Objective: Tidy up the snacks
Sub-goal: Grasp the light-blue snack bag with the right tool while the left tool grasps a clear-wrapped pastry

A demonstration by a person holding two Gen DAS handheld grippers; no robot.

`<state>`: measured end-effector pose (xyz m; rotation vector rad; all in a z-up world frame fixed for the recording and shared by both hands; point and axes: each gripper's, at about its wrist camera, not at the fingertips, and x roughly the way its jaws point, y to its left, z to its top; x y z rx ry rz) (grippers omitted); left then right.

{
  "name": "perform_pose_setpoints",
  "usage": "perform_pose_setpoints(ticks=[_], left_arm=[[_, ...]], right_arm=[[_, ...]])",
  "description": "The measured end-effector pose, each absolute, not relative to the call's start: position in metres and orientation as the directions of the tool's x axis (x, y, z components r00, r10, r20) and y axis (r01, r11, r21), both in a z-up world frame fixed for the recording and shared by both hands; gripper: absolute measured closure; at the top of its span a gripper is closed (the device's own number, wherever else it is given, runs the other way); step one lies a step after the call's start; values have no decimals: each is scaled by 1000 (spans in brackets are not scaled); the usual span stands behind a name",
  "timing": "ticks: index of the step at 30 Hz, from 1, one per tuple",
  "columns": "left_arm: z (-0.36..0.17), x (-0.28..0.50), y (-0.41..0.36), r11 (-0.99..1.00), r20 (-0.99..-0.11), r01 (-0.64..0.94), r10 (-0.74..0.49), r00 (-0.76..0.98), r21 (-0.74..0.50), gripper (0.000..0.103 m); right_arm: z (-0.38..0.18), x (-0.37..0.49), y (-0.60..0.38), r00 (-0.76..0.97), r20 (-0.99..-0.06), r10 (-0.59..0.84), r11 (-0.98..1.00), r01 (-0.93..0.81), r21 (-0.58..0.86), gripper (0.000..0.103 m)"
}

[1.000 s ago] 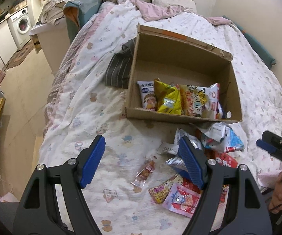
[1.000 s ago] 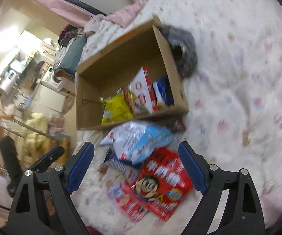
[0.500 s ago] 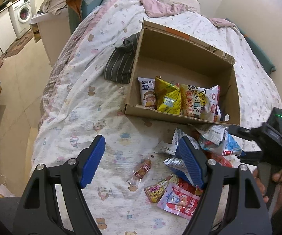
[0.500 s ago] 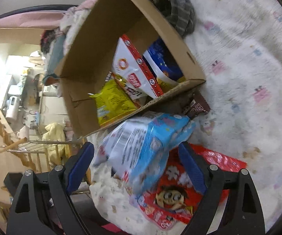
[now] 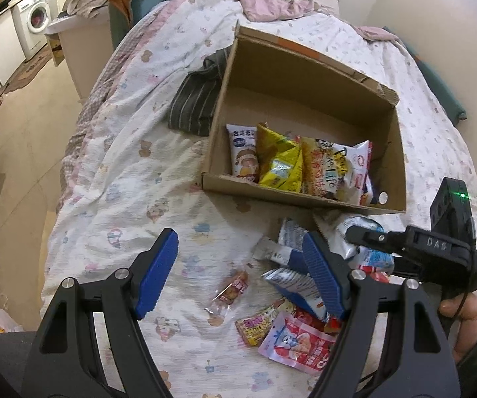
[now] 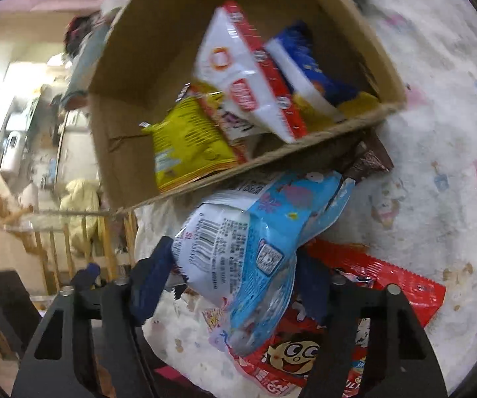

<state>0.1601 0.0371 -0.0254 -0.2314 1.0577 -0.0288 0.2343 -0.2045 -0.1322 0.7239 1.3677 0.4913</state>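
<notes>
Below the box's [image 6: 354, 126] near edge, your right gripper [image 6: 235, 285] has now closed in around the blue-and-white bag [image 6: 255, 238]; your left gripper [image 5: 238, 275] stays spread wide, empty.

Cardboard box [image 5: 308, 99] on bed [image 5: 132, 179], snack packets [image 5: 281, 162] inside, loose snacks [image 5: 291, 331] before it, folded cloth [image 5: 198, 102] left.

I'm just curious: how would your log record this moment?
left gripper: open, idle | right gripper: closing around blue-white snack bag | box: partly filled

Matt cardboard box [image 5: 308, 79] — glossy plastic pkts [image 6: 245, 252]
</notes>
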Motion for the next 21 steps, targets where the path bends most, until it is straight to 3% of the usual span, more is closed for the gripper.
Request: perform_pose_setpoints(ticks=[8,16,21], left_arm=[[-32,161,41,977,-870,-114,-105,482,-181,28],[-44,162,55,976,-888,-171,-46,458,-138,28],[-60,164,56,977,-916,-168,-55,396,-131,28]], right_arm=[[-108,216,-216,193,-666,721,678,4,735,44],[-60,183,-241,273,-520,809,572,-168,803,44],[-38,170,-249,357,-495,792,590,-239,771,44]])
